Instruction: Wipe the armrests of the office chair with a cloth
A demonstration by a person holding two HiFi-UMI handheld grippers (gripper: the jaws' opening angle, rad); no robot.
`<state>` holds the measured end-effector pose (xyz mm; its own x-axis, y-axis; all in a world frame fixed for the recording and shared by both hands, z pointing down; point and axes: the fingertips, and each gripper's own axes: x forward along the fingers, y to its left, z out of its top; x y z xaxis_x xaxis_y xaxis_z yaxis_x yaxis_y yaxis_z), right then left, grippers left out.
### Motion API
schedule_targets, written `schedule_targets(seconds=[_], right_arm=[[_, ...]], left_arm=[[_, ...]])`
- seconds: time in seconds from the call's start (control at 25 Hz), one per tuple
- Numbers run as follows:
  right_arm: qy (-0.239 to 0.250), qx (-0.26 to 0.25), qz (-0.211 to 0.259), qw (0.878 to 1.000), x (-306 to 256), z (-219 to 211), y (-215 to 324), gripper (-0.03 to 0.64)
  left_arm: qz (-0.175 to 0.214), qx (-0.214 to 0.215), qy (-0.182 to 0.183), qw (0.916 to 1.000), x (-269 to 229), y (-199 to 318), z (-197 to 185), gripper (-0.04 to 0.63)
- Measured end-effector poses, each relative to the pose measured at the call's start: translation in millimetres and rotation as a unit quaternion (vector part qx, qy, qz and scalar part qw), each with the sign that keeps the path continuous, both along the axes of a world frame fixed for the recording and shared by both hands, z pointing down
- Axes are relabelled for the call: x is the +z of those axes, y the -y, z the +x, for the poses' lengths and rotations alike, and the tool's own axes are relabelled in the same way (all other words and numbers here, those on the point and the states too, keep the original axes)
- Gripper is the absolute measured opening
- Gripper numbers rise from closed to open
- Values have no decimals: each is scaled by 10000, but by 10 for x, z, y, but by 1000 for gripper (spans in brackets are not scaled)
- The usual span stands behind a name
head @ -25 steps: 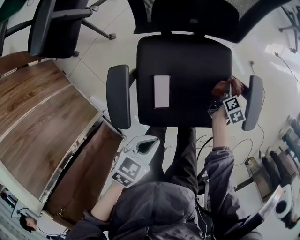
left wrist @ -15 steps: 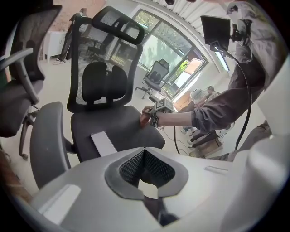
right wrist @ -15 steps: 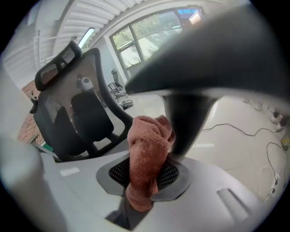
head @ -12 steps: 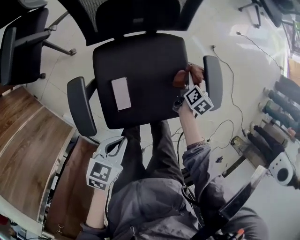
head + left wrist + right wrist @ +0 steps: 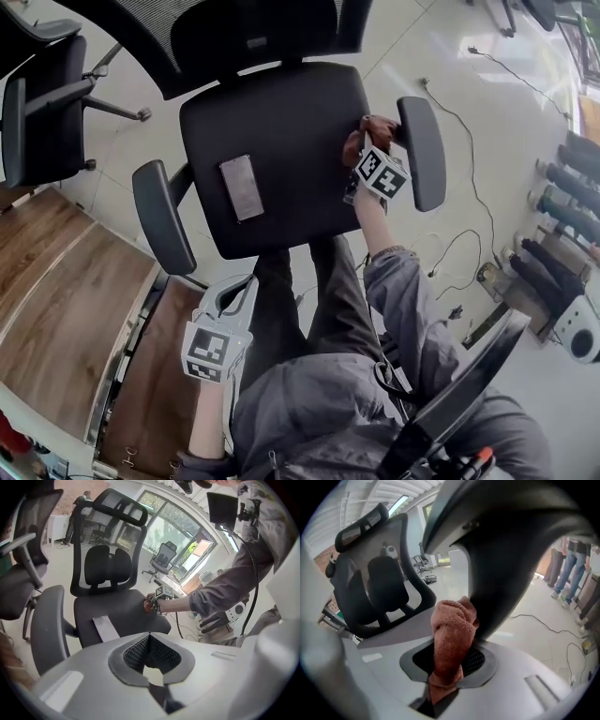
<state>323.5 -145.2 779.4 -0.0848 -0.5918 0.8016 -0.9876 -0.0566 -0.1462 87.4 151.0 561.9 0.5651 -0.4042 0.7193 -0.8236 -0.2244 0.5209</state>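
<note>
R gripper (image 5: 364,153) has its jaws clamped on the reddish cloth (image 5: 453,638), bunched up and sticking out past the tips. It sits over the seat's right edge, at the inner side of the chair's right armrest (image 5: 422,155). The right gripper view shows the dark pad looming just behind the cloth, but I can't tell if they're touching. L gripper (image 5: 150,654) hangs back near my legs, jaws together w/ nothing in them, well apart from the left armrest (image 5: 161,216). I'd say we're at the approach to the first wipe. Next I need to lift the cloth onto the pad's top, press down, then sweep front to back. After that, same on the other side.
</note>
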Motion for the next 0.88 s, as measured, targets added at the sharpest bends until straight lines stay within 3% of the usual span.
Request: schedule_targets(seconds=[0.24, 0.56, 0.72, 0.88], right_arm=[[63, -367, -31, 9993, -58, -91, 15, 96], [389, -1115, 414, 9921, -1000, -353, -174, 96], [558, -1595, 569, 9840, -1495, -422, -199, 95], [471, -2508, 661, 9646, -1891, -493, -294, 96]], left_arm=[[-62, -280, -23, 9996, -34, 24, 9, 9], [311, -406, -19, 9987, -370, 252, 246, 9], [563, -435, 20, 9975, -551, 375, 282, 9], [689, -391, 20, 9969, -724, 425, 355, 9]])
